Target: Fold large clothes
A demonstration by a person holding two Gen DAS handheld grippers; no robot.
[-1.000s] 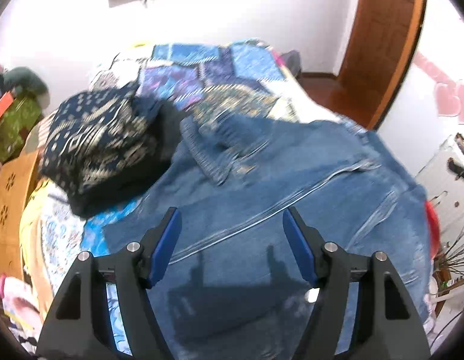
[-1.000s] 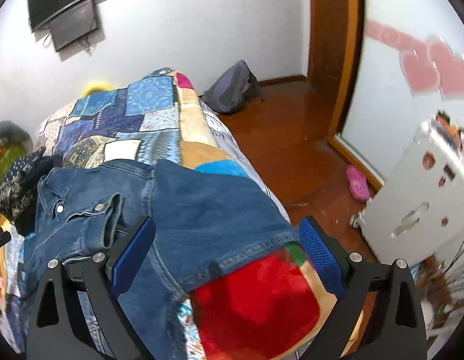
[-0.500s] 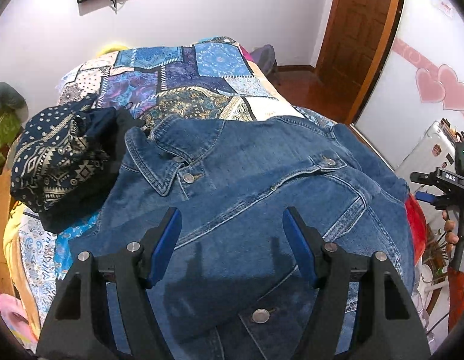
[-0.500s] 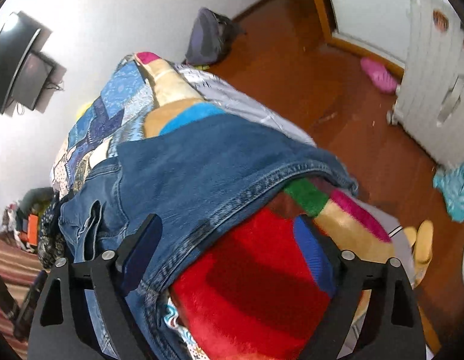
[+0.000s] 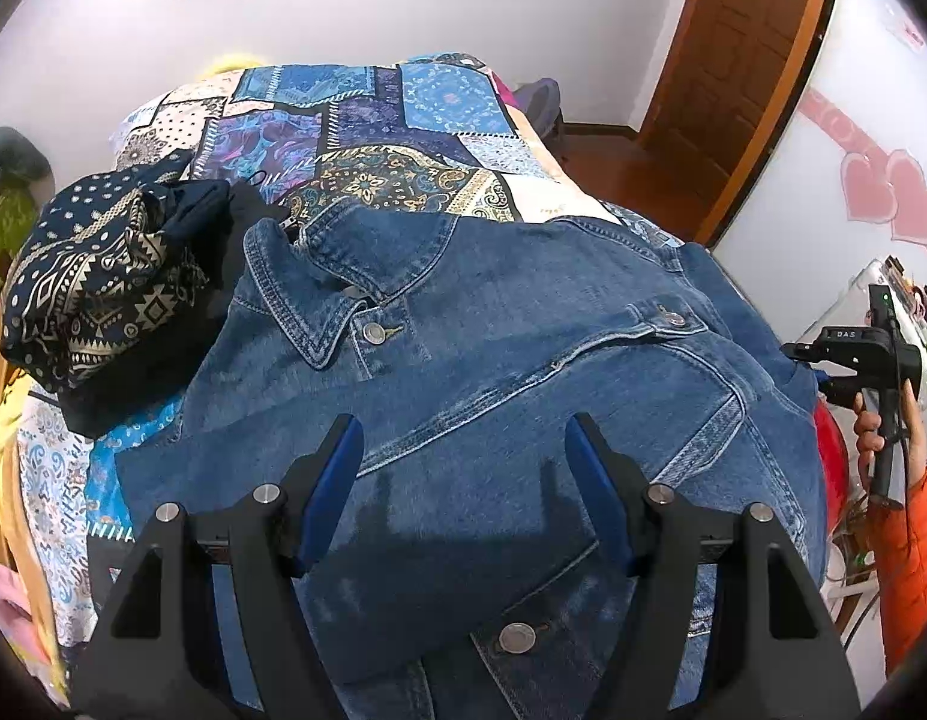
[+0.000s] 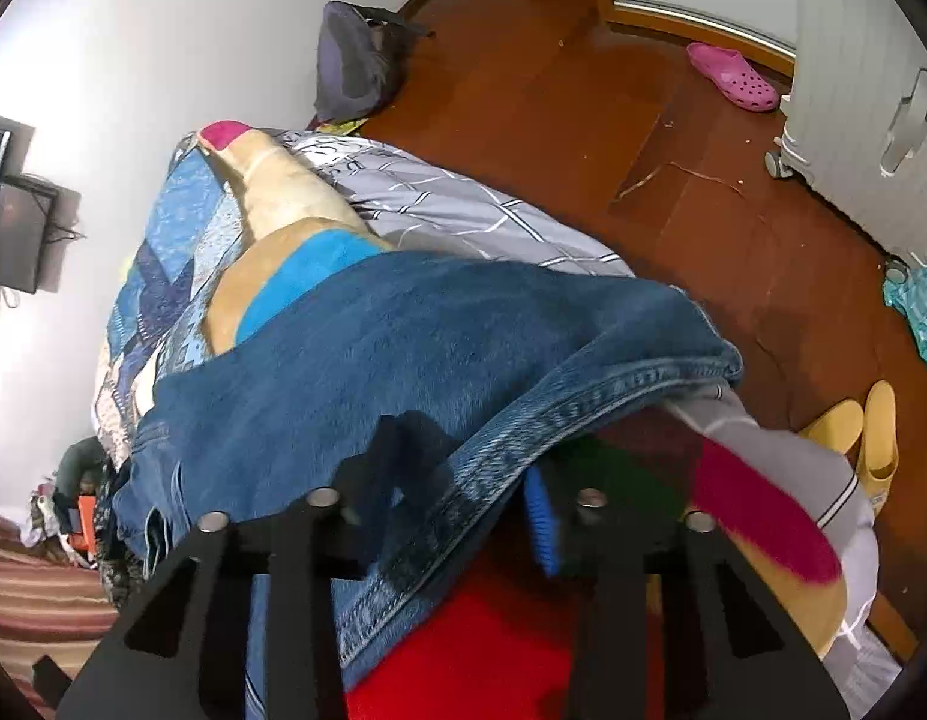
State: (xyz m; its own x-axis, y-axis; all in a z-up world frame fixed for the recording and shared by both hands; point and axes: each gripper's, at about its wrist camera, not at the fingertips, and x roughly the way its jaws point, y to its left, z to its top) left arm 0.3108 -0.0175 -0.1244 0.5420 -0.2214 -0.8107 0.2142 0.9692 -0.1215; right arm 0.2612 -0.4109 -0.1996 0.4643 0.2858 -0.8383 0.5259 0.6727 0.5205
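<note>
Patchwork bed (image 5: 355, 138), left gripper (image 5: 466, 462) spread above denim jacket (image 5: 493, 348), right gripper (image 6: 457, 498) clamping jacket hem, seen only right wrist

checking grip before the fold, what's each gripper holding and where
Right gripper has closed on the denim jacket at its hem edge. Left gripper is open, holding nothing.

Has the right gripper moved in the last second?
Yes. The right gripper has come down to the jacket hem, its fingers narrowed around it; the bed edge looms closer.

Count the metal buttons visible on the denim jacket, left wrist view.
3: one silver metal button below the collar, one on the chest pocket flap, one near the bottom edge. Folds of the blue denim jacket may hide more.
</note>
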